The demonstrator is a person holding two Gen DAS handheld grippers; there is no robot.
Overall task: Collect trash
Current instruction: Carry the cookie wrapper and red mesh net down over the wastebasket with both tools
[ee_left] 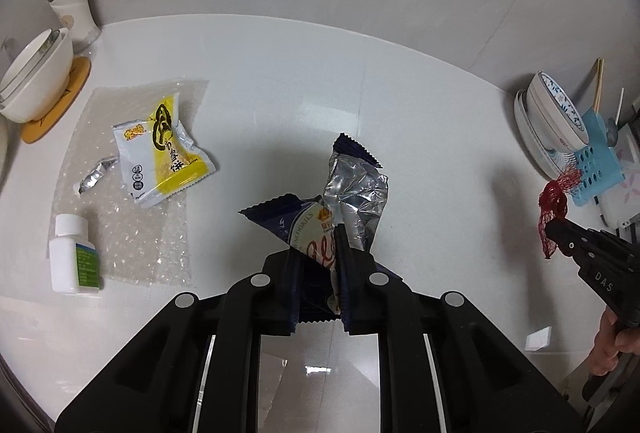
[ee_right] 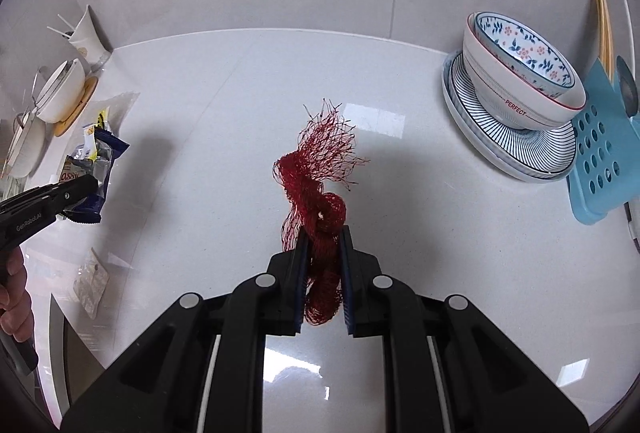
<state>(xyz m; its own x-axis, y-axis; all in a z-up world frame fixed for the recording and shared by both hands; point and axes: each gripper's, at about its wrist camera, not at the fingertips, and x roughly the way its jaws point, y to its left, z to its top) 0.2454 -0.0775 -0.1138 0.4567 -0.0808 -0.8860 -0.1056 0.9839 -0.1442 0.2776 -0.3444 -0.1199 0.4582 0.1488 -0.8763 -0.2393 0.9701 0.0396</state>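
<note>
Left wrist view: left gripper (ee_left: pixel 320 253), jaws pinching a dark blue foil-lined cookie wrapper (ee_left: pixel 344 193) clear of the white tabletop (ee_left: pixel 280 81); stacked white bowls (ee_left: pixel 36 81) on an orange coaster (ee_left: pixel 60 105) and a paper cup (ee_left: pixel 74 9) holding white sticks at far left, near them a yellow snack packet (ee_left: pixel 168 149) on bubble wrap (ee_left: pixel 136 225) and a white pill bottle (ee_left: pixel 74 253). Right wrist view: right gripper (ee_right: pixel 324 269), jaws pinching a bunched red mesh net (ee_right: pixel 316 193) above the tabletop, with a floral bowl (ee_right: pixel 524 61) nested in a white bowl on striped plates (ee_right: pixel 508 141) at right, beside a blue perforated rack (ee_right: pixel 600 157).
</note>
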